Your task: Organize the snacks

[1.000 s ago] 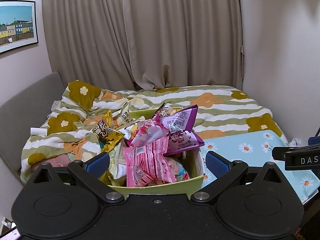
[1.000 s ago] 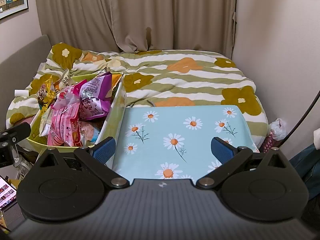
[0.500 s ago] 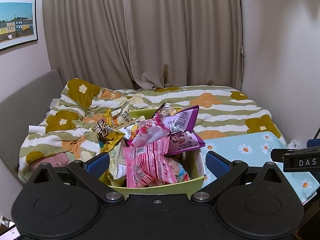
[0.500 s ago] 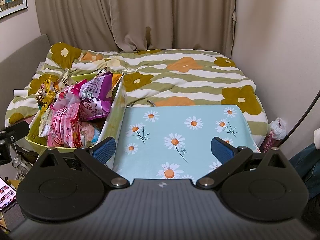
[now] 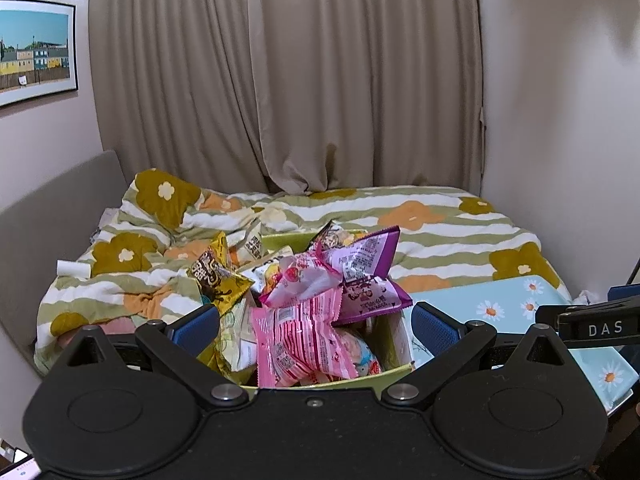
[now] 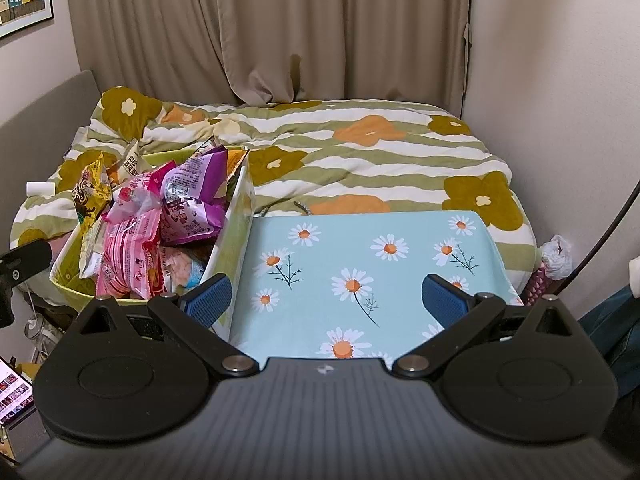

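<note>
A green box (image 5: 394,340) (image 6: 236,216) is heaped with snack bags: a pink striped bag (image 5: 300,332) (image 6: 128,252), a purple bag (image 5: 368,276) (image 6: 192,200) and a yellow-brown bag (image 5: 214,276) (image 6: 90,188). My left gripper (image 5: 314,326) is open and empty, held just before the box's near rim. My right gripper (image 6: 326,298) is open and empty above the near part of a light blue daisy-print board (image 6: 360,264) (image 5: 520,300) to the right of the box.
Box and board lie on a bed with a green-striped flower quilt (image 6: 360,152) (image 5: 440,224). Beige curtains (image 5: 320,80) hang behind, a wall stands close on the right, a grey headboard (image 5: 52,216) on the left. A phone screen (image 6: 12,392) shows at the lower left.
Both grippers stay open and empty. The left view has tilted up and drifted slightly; the right gripper has barely moved.
</note>
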Action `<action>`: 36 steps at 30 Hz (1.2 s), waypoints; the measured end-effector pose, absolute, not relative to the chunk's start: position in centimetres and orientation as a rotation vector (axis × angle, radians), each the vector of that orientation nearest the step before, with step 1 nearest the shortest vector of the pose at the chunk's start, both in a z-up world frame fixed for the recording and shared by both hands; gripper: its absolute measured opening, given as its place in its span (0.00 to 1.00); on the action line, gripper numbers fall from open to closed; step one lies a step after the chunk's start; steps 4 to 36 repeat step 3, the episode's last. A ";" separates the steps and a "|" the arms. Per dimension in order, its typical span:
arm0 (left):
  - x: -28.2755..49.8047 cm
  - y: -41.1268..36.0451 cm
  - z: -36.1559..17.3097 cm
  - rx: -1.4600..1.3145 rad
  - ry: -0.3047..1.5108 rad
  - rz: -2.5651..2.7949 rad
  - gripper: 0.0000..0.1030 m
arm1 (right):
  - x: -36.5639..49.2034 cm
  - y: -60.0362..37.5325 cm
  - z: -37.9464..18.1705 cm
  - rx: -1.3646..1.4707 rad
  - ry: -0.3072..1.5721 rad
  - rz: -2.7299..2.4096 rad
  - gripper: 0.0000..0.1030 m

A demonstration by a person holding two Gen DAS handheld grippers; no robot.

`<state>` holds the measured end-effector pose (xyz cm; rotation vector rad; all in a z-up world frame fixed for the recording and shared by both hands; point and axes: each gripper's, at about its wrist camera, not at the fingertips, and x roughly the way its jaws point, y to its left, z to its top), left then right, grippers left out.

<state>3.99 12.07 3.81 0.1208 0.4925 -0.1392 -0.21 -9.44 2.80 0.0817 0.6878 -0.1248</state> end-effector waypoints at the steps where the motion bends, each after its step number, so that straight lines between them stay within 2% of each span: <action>1: 3.9 12.1 3.8 0.124 0.485 -0.137 1.00 | -0.2 -9.3 2.8 0.081 0.688 -0.126 1.00; 36: 4.0 12.2 3.8 0.134 0.480 -0.133 1.00 | -0.2 -9.5 2.8 0.082 0.688 -0.124 1.00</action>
